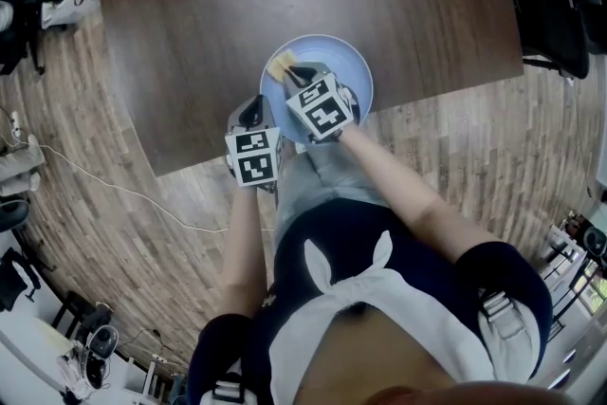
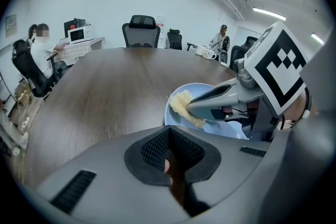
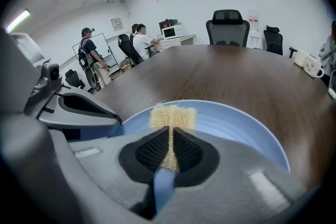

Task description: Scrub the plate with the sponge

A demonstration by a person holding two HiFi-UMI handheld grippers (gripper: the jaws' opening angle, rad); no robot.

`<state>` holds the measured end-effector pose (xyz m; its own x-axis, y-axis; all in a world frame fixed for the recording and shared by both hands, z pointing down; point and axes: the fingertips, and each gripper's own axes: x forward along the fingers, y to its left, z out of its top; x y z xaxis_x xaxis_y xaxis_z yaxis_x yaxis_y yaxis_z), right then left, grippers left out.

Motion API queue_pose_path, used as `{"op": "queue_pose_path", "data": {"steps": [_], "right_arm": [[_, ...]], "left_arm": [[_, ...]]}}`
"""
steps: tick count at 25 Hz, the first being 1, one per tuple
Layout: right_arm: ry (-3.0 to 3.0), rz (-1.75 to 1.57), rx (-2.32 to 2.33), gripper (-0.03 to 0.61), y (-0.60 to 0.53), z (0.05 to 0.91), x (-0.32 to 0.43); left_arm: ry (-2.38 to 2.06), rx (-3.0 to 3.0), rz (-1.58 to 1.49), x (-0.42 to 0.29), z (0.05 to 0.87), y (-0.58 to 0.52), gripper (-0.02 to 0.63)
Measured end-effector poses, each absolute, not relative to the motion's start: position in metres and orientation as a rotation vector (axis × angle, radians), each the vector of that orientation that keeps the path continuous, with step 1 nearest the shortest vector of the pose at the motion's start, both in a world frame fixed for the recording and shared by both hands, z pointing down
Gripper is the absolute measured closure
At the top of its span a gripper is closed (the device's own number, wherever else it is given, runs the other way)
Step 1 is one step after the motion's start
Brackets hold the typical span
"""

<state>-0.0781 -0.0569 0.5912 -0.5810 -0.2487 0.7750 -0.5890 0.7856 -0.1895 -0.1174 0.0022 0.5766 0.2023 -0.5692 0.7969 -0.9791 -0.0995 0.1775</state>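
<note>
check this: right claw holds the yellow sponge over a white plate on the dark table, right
The plate is light blue, not white; the right gripper view shows it. The right claw does hold the yellow sponge over it on the dark table.

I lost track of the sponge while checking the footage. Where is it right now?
In the head view, the sponge is pinched by the right hand-held gripper over the left part of the light-blue plate, at the brown table's near edge.
</note>
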Motion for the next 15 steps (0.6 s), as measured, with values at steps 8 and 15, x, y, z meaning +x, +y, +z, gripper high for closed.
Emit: {"op": "queue_pose_path", "data": {"steps": [8,15], "right_arm": [[-2.22,0.521,0.479,0.557,-0.042,0.591,-0.084],[-2.22,0.403,0.328,0.555,-0.03,0.586,-0.085]], "left_arm": [[-1.465,1.762,0.724,-0.117,0.576,0.0,0.615],[-1.454,1.761,0.718,-0.113,0.574,0.001,0.615]]}}
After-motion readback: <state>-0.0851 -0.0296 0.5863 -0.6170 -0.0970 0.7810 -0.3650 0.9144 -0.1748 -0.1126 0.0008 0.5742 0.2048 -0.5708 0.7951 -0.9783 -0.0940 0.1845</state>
